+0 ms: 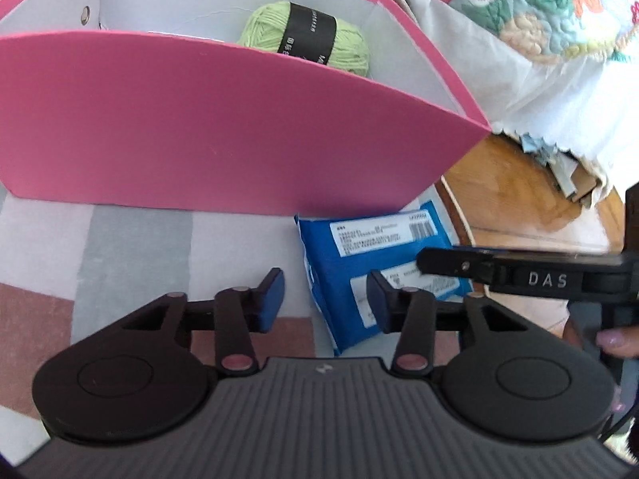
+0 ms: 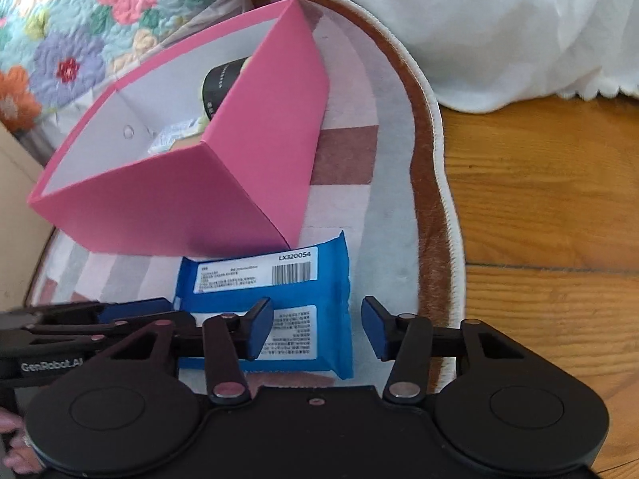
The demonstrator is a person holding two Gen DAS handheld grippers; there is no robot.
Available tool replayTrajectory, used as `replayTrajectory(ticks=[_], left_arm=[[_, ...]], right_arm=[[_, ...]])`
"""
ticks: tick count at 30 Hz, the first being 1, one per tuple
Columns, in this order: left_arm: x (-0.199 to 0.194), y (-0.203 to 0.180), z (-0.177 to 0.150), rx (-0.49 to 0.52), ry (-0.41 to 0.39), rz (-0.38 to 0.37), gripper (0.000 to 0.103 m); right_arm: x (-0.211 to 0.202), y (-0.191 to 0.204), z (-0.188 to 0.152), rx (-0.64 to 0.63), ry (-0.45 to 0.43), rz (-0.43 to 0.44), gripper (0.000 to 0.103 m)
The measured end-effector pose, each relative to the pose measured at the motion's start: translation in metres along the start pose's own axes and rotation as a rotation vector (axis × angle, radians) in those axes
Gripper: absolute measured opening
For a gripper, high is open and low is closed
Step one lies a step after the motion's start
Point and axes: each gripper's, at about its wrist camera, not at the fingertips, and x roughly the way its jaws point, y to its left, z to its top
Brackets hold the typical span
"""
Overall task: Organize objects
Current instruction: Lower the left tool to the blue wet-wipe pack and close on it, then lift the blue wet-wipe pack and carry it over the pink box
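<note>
A pink box (image 1: pixel 223 131) with a white inside stands on a striped rug; it also shows in the right wrist view (image 2: pixel 191 199). A green yarn ball (image 1: pixel 307 38) with a black label lies inside it, and a small pale packet (image 2: pixel 175 139) too. A blue wipes pack (image 1: pixel 371 263) with white labels lies flat on the rug in front of the box, also in the right wrist view (image 2: pixel 279 303). My left gripper (image 1: pixel 325 303) is open, just above the pack's left edge. My right gripper (image 2: pixel 317 327) is open over the pack's right end.
The round rug (image 2: pixel 399 183) has a brown and white border. Wooden floor (image 2: pixel 551 207) lies to the right. A flowered quilt (image 1: pixel 519 4) and white sheet (image 2: pixel 479 20) hang close behind the box. A cardboard edge (image 2: pixel 16 207) is at the left.
</note>
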Motion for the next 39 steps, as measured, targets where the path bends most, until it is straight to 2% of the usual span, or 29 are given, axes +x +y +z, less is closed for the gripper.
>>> replayTrajectory(ticks=[4, 8, 13, 18, 23, 26, 30, 33, 36, 39], left_arm=[[0.004, 0.0, 0.0, -0.019, 0.021, -0.051, 0.029], [-0.002, 0.001, -0.002, -0.049, 0.048, -0.067, 0.029], [-0.022, 0.022, -0.019, -0.208, 0.095, -0.068, 0.028], [-0.03, 0.013, -0.022, -0.122, 0.114, 0.008, 0.028], [-0.031, 0.001, -0.026, -0.014, 0.097, 0.079, 0.029], [-0.031, 0.001, -0.025, -0.015, 0.098, 0.075, 0.028], [-0.033, 0.005, -0.023, -0.045, 0.11, 0.035, 0.027], [-0.037, 0.007, -0.021, -0.079, 0.159, 0.028, 0.027], [-0.046, 0.01, -0.016, -0.107, 0.176, 0.009, 0.027], [-0.061, 0.003, -0.011, -0.061, 0.172, 0.005, 0.027]], right_arm=[[0.0, 0.004, -0.002, 0.014, -0.007, 0.035, 0.04], [-0.004, 0.016, -0.01, -0.026, -0.004, 0.013, 0.04], [-0.012, 0.032, -0.024, -0.063, 0.042, 0.056, 0.04], [-0.012, 0.046, -0.039, -0.096, 0.072, 0.064, 0.042], [-0.012, 0.039, -0.044, -0.033, 0.083, 0.056, 0.045], [-0.012, 0.038, -0.048, -0.027, 0.08, 0.054, 0.046], [-0.011, 0.047, -0.049, -0.068, 0.089, 0.046, 0.046], [-0.014, 0.058, -0.051, -0.113, 0.104, 0.031, 0.046], [-0.019, 0.061, -0.055, -0.101, 0.122, 0.046, 0.046], [-0.03, 0.064, -0.058, -0.083, 0.116, 0.066, 0.047]])
